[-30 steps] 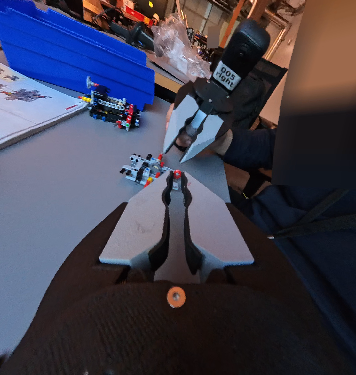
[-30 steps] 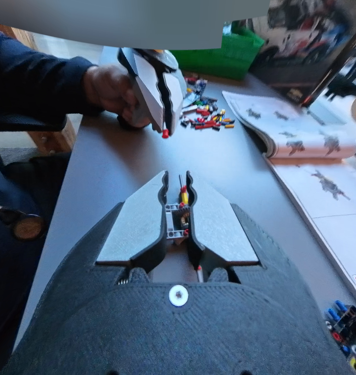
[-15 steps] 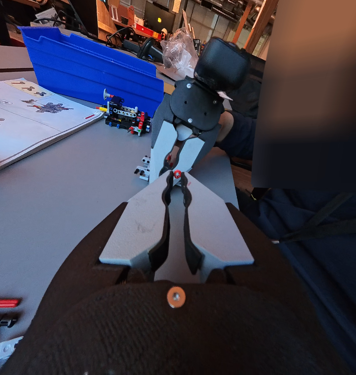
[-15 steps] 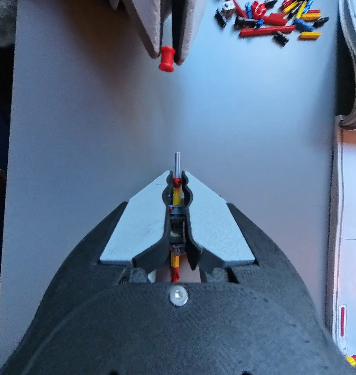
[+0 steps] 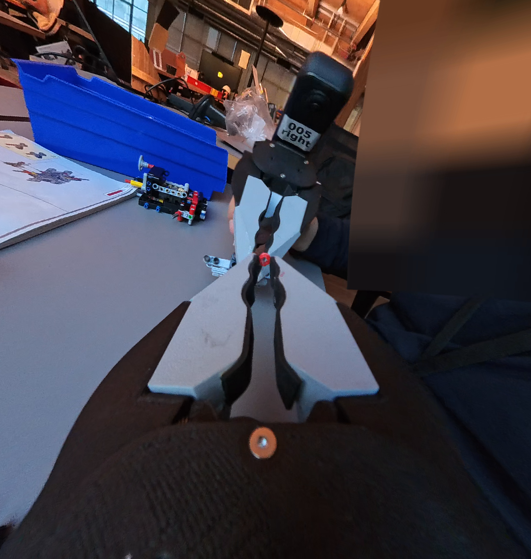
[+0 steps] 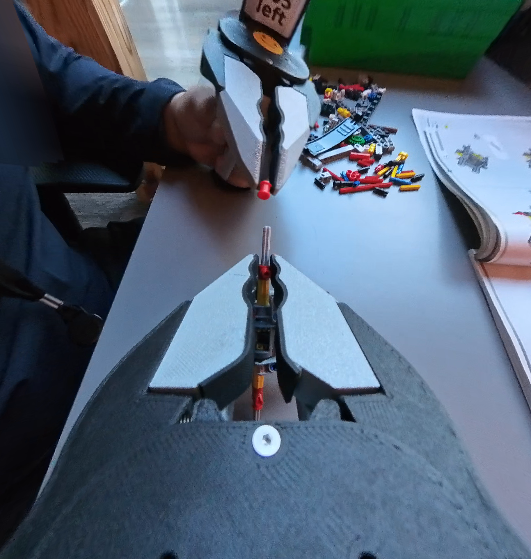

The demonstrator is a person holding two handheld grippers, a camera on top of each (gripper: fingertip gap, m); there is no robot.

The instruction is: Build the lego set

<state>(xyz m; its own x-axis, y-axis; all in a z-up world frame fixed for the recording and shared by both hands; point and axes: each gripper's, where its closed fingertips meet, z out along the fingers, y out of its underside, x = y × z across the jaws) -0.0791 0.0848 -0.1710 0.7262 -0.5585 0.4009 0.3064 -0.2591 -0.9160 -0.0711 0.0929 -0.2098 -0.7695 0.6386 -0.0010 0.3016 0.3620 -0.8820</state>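
Our right gripper [image 6: 264, 262] hides most of the small brick assembly [image 6: 262, 326] clamped between its jaws; a smooth grey axle [image 6: 266, 240] pokes out. Our left gripper [image 6: 265, 189], above the grey table [image 6: 348, 257], pinches a stubby red pin [image 6: 264, 190].

Both grippers share one build — a black, ribbed-textured body, flat grey fingers [image 6: 215, 329] lined with wavy black pads [image 5: 248, 298], one round screw [image 6: 266, 440] set centrally. A labelled tag [image 5: 297, 136] sits under the black handle. The sleeve [image 6: 107, 115] looks dark navy — perhaps black.
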